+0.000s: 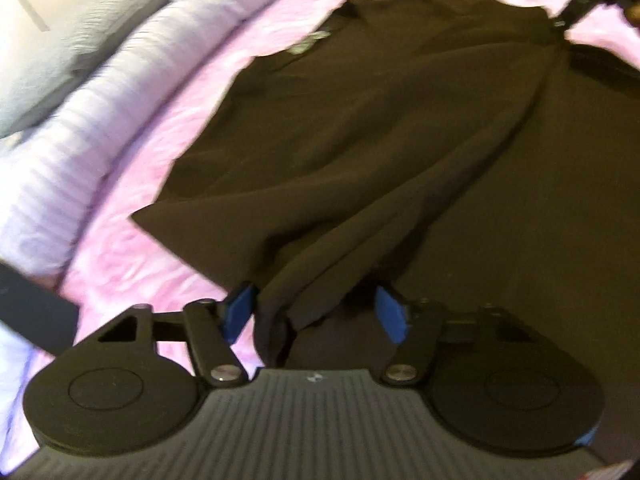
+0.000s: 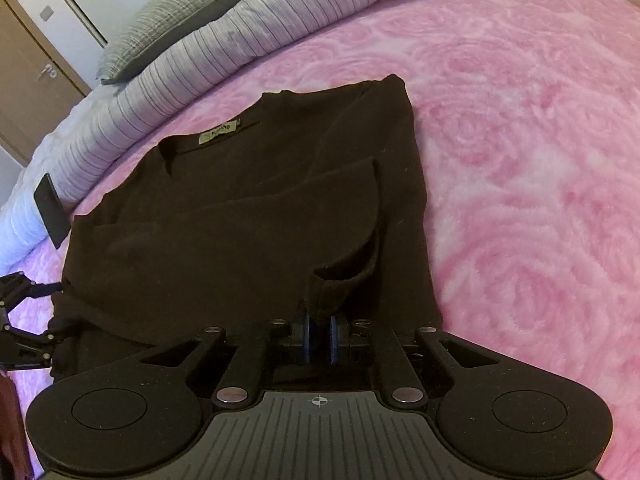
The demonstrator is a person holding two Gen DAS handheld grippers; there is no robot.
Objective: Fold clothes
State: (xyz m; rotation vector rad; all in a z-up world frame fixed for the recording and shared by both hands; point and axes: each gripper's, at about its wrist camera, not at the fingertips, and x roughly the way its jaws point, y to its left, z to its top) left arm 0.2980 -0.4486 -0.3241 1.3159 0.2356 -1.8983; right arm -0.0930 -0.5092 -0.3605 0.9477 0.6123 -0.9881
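A dark brown sweater [image 2: 224, 216] lies flat on the pink bedspread [image 2: 520, 160], neck label [image 2: 220, 133] toward the pillows. Its right sleeve is folded across the body, and the cuff [image 2: 326, 292] ends between the nearly closed blue pads of my right gripper [image 2: 320, 338], which is shut on it. In the left wrist view the sweater [image 1: 380, 140] spreads ahead and a bunched fold of its hem [image 1: 288, 304] hangs between the wide-apart blue pads of my left gripper [image 1: 316, 312], which is open. The left gripper's linkage [image 2: 24, 320] shows at the sweater's left edge.
A striped white duvet [image 2: 192, 64] and a grey pillow [image 2: 172, 20] lie along the far side of the bed. A flat black object [image 2: 52, 212] leans against the duvet. Wardrobe doors [image 2: 28, 72] stand at the far left. The pink bedspread extends to the right.
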